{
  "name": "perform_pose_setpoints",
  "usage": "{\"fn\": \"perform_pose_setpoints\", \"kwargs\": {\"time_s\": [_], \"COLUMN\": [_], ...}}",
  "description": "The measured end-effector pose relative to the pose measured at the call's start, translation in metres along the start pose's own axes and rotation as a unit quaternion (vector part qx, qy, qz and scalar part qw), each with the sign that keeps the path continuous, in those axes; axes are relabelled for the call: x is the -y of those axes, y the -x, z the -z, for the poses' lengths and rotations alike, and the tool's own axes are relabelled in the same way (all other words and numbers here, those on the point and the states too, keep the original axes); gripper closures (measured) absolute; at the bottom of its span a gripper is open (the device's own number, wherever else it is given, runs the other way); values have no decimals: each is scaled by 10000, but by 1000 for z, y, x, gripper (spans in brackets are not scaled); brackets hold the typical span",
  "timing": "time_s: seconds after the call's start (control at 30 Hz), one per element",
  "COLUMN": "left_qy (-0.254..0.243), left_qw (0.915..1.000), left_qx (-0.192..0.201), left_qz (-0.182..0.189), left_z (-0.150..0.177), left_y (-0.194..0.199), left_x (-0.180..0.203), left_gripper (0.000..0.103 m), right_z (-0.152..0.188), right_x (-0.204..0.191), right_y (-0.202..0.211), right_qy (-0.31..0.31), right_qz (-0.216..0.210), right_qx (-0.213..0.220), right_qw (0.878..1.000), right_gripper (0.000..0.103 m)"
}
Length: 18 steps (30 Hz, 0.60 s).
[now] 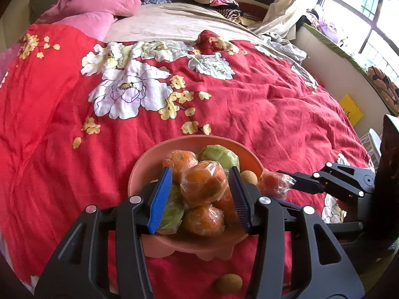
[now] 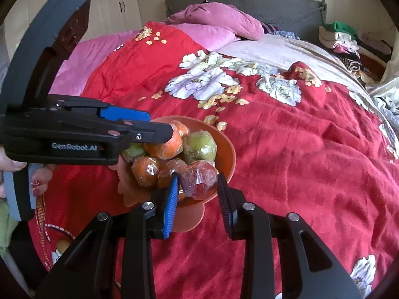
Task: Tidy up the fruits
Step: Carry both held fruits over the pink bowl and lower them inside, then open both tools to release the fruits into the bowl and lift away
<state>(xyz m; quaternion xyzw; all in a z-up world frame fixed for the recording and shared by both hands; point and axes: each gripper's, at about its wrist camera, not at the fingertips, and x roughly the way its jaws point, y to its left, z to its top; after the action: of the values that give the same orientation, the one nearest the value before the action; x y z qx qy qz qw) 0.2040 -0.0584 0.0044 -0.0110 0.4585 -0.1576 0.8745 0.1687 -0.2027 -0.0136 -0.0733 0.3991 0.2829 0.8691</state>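
Two grippers work at the pink bowl (image 1: 147, 164) on the red floral quilt (image 1: 274, 114). Left gripper (image 1: 203, 186) straddles the top wrapped orange (image 1: 202, 184), pads not pressing. Right gripper (image 2: 198, 184) grips a wrapped red fruit (image 2: 198, 179) at the bowl's near rim.

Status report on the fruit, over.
Left gripper open around orange in bowl. Right gripper shut on red fruit at bowl rim. Bowl heaped; brown fruit loose on bedspread.

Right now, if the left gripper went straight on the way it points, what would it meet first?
Most likely the wrapped orange on top of the pile in the pink bowl. It already sits between the left gripper's blue pads; whether they press it is unclear.
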Motion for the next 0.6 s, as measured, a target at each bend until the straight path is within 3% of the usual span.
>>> {"fn": "perform_pose_setpoints", "kwargs": {"time_s": [0.17, 0.27, 0.6], "left_qy": [-8, 1, -28], "left_qw": [10000, 10000, 10000], "left_qx": [19, 21, 72], "left_qz": [3, 6, -40], "left_z": [1, 1, 1], "left_y": [1, 1, 7], "left_x": [0, 0, 3], "left_gripper": [64, 64, 60], "right_z": [1, 1, 3], "right_x": [0, -1, 2], "right_y": [-3, -2, 5], "right_qy": [-7, 36, -75], "right_qz": [-32, -15, -17], "right_qx": [-25, 1, 93], "right_qw": [10000, 10000, 9999], "right_gripper": [72, 63, 48]}}
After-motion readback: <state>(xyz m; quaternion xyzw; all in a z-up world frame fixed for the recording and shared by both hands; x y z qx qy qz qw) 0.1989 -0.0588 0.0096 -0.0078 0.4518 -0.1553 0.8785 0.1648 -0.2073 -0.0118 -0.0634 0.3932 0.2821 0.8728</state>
